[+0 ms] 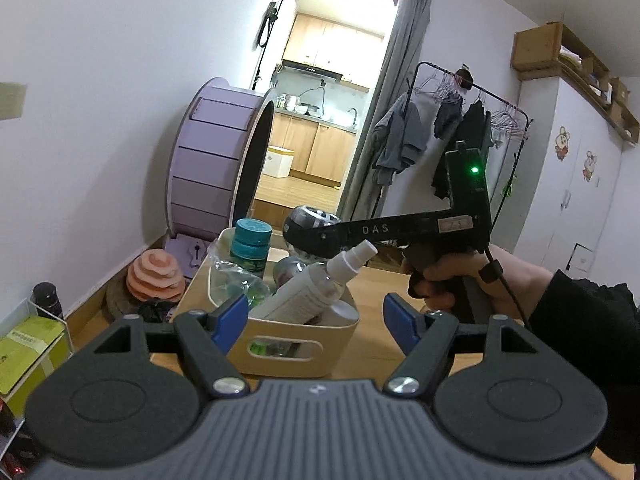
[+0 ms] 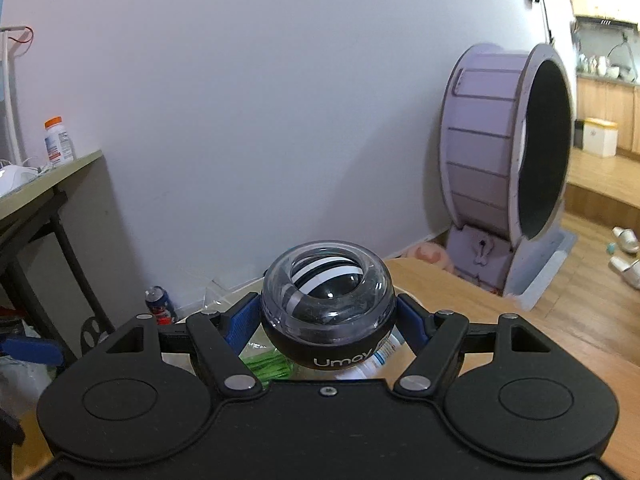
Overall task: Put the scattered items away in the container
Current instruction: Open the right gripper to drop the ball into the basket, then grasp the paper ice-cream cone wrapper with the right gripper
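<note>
A cream container (image 1: 338, 330) stands on the wooden table (image 1: 376, 280), holding a white spray bottle (image 1: 316, 286), a teal-lidded jar (image 1: 251, 246) and a crumpled clear bag (image 1: 236, 284). My left gripper (image 1: 314, 322) stands open just in front of the container, nothing between its blue pads. My right gripper (image 2: 329, 316) is shut on a gyro wrist ball (image 2: 328, 304) with a clear dome and black base. In the left wrist view the ball (image 1: 310, 220) hangs above the container's far side, held by the right gripper (image 1: 316, 236).
A purple cat wheel (image 1: 218, 160) stands by the wall behind the table, with a pink toy (image 1: 156, 276) at its foot. A clothes rack (image 1: 460, 140) and a doorway to a kitchen lie beyond. A person's hand (image 1: 456, 280) in a black sleeve grips the right tool. A green box (image 1: 28, 356) sits left.
</note>
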Demonstrator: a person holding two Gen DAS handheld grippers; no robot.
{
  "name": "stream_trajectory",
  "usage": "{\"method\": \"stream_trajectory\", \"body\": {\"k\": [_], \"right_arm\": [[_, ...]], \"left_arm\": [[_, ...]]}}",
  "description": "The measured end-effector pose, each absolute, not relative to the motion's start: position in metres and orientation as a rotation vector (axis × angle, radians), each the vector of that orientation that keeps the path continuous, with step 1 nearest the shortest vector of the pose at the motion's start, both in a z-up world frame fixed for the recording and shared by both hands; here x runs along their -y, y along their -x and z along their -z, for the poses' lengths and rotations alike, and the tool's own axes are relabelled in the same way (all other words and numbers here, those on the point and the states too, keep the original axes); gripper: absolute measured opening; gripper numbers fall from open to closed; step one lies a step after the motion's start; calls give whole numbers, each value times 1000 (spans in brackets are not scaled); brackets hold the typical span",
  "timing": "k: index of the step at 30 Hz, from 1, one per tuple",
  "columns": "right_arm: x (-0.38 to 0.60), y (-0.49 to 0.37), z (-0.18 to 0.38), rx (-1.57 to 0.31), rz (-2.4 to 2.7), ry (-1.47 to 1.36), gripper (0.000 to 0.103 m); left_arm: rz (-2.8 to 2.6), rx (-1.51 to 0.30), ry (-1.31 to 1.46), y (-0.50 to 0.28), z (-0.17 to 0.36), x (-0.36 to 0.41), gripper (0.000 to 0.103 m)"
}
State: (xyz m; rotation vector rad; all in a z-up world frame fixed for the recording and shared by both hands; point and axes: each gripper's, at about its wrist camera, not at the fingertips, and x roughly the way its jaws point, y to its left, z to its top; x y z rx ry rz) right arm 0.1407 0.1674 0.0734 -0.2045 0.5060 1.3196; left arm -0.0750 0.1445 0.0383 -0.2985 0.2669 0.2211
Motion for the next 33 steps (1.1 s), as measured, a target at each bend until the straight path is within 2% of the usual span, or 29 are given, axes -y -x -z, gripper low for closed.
{"method": "stream_trajectory", "body": {"k": [7, 8, 9, 10, 11, 20, 27, 33], "right_arm": [[-174, -139, -73, -534, -1343, 205, 72], [-170, -137, -76, -501, -1339, 191, 76], [-162, -137, -83, -459, -1335, 163, 91], [-157, -137, -89, -434, -1331, 136, 98], [-152, -138, -95, -420, -1328, 123, 99], [-89, -131, -111, -377, -1203, 169, 98], [-15, -132, -92, -388, -1023, 207, 98], [9, -134, -66, -441, -952, 323, 98]], "left_arm": [[-204, -277, 282, 77, -40, -139, 74], [-200, -278, 280, 77, -40, -139, 74], [-199, -279, 278, 76, -40, -139, 74], [-198, -279, 277, 76, -40, -139, 74], [-196, -279, 277, 76, -40, -139, 74], [-159, -292, 276, 72, -40, -133, 74], [-87, -312, 263, 61, -37, -116, 74], [-34, -338, 222, 49, -31, -97, 74]]}}
